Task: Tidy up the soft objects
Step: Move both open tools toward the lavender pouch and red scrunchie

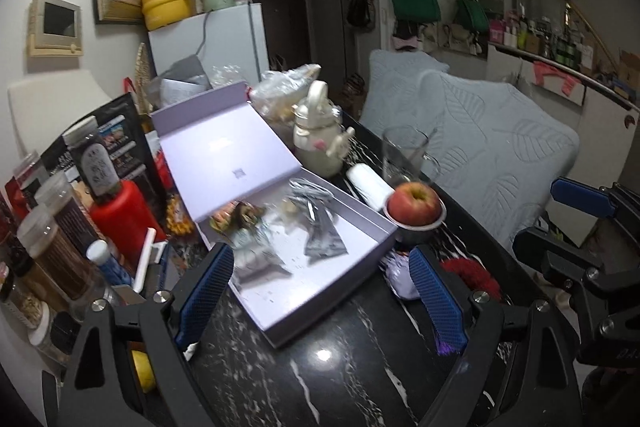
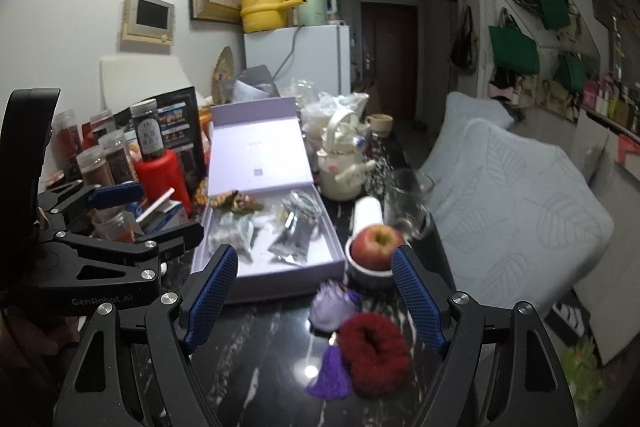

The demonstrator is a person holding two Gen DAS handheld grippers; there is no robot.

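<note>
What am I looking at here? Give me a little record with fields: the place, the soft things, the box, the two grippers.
place: cluttered black marble table
soft things: red fuzzy scrunchie, lilac fabric flower and purple tassel, lying together on the table near the box's front corner
box: open lilac box, lid upright, foil packets inside
nearby: apple in a small bowl, beside the box
left gripper: open, empty, over the box's front edge
right gripper: open, empty, above the soft things
</note>
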